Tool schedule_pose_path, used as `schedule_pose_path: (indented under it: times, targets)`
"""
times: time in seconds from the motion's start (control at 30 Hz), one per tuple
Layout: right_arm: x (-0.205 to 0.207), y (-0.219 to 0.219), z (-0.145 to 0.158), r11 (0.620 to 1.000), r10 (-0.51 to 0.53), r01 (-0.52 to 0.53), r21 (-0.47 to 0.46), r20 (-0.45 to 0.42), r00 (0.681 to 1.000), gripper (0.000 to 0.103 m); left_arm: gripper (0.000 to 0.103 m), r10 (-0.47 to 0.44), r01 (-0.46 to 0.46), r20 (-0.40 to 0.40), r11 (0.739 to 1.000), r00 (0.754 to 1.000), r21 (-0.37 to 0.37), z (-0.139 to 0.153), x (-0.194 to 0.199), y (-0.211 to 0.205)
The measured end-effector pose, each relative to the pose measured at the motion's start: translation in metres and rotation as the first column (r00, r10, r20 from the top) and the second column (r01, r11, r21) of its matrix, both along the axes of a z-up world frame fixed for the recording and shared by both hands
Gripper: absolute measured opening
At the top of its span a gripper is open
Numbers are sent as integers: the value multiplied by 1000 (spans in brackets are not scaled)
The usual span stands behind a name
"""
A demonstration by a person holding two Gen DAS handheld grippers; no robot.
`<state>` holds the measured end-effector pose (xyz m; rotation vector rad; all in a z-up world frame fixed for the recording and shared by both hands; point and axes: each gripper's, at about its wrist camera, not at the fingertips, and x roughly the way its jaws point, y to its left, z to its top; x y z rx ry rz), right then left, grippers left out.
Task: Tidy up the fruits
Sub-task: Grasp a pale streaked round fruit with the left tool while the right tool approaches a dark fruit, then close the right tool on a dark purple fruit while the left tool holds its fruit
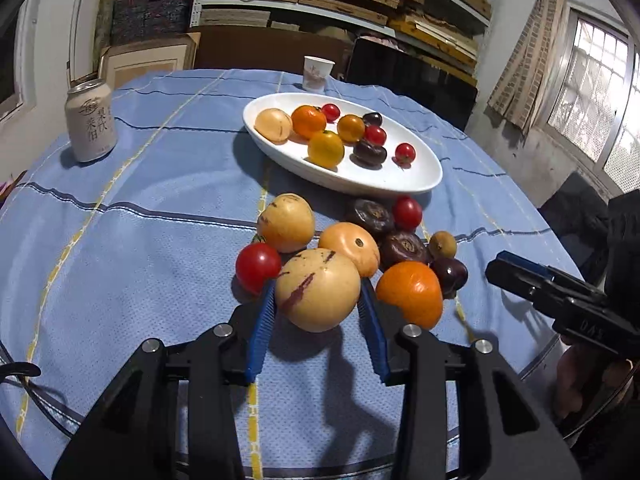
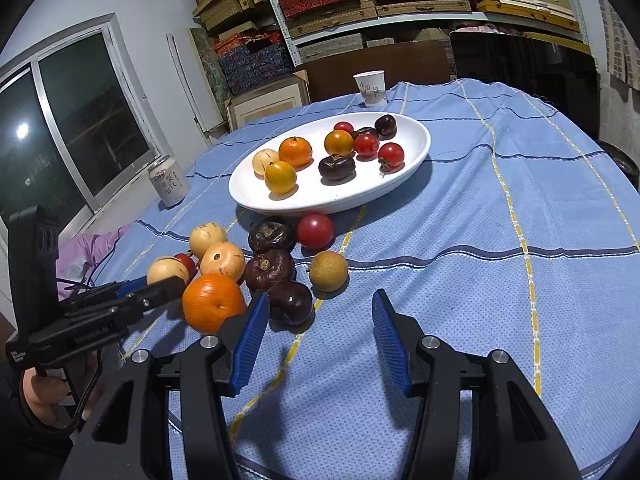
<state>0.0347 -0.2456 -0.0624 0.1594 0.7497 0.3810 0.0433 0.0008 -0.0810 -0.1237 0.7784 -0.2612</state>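
A pale yellow fruit with purple streaks [image 1: 318,290] sits between the blue pads of my left gripper [image 1: 319,300], and both pads press on its sides. It is the nearest of a loose pile on the blue cloth, with a red tomato [image 1: 258,266], an orange [image 1: 410,294], two more pale fruits and several dark ones. A white oval dish [image 1: 416,184] behind the pile holds several fruits. My right gripper [image 2: 320,300] stands open over bare cloth, with a dark plum [image 2: 290,302] just beside its left finger.
A drinks can [image 1: 91,120] stands at the far left and a paper cup [image 1: 317,74] behind the dish. The round table's edge curves close on the right. A person's hand [image 2: 40,396] holds the left gripper's handle. Shelves of boxes fill the back wall.
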Motion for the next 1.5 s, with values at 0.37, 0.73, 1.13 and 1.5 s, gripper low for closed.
schedule_pose_path:
  times: [0.37,0.73,1.13,1.5]
  targets:
    - [-4,35,-1,985,91,-90,-146,-2,996,54,40,-1,1,-2,1000,1000,-4,1,3,-1]
    - [23,55,-13,986,76,-93,-136,-128,989,54,40,-7,8,7,1000,1000,-13,4,1,-1]
    - [22,51,-15,989,58,-74,-124,-128,990,32,40,-6,7,7,1000,1000,-13,3,1,-1]
    - [22,47,-14,991,48,-62,-117,-121,991,32,40,-9,9,8,1000,1000,-15,3,1,-2]
